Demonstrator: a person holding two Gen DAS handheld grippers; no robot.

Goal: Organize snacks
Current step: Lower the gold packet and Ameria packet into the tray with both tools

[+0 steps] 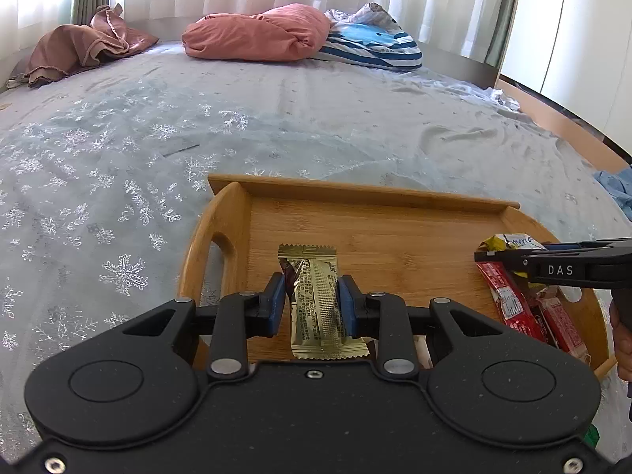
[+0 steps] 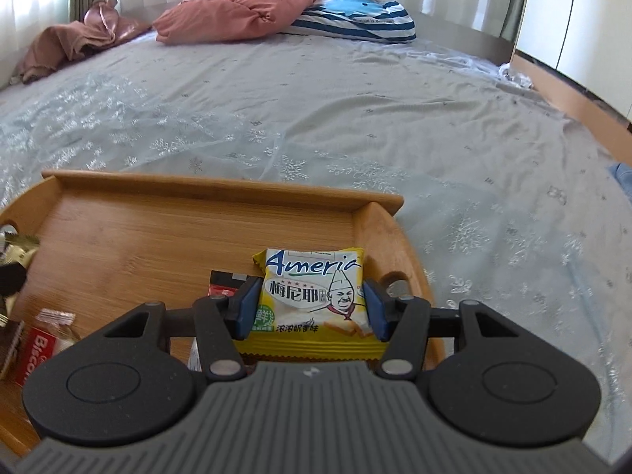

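A wooden tray [image 1: 367, 229] with cut-out handles lies on the bed. My left gripper [image 1: 312, 302] is shut on a gold snack packet [image 1: 316, 300], held over the tray's left part. My right gripper [image 2: 308, 304] is shut on a yellow and white Ameria snack packet [image 2: 312, 296] above the tray [image 2: 158, 221] near its right end. In the left wrist view the right gripper [image 1: 489, 256] comes in from the right edge with the yellow packet [image 1: 509, 241] at its tip. Red snack packets [image 1: 509, 304] lie on the tray under it.
A red Biscoff packet [image 2: 37, 355] and a small red packet [image 2: 223, 282] lie on the tray. The bed's grey snowflake sheet [image 1: 197, 126] spreads all around. A pink pillow [image 1: 260, 31], a striped pillow [image 1: 375, 45] and brown cloth [image 1: 79, 51] lie at the far side.
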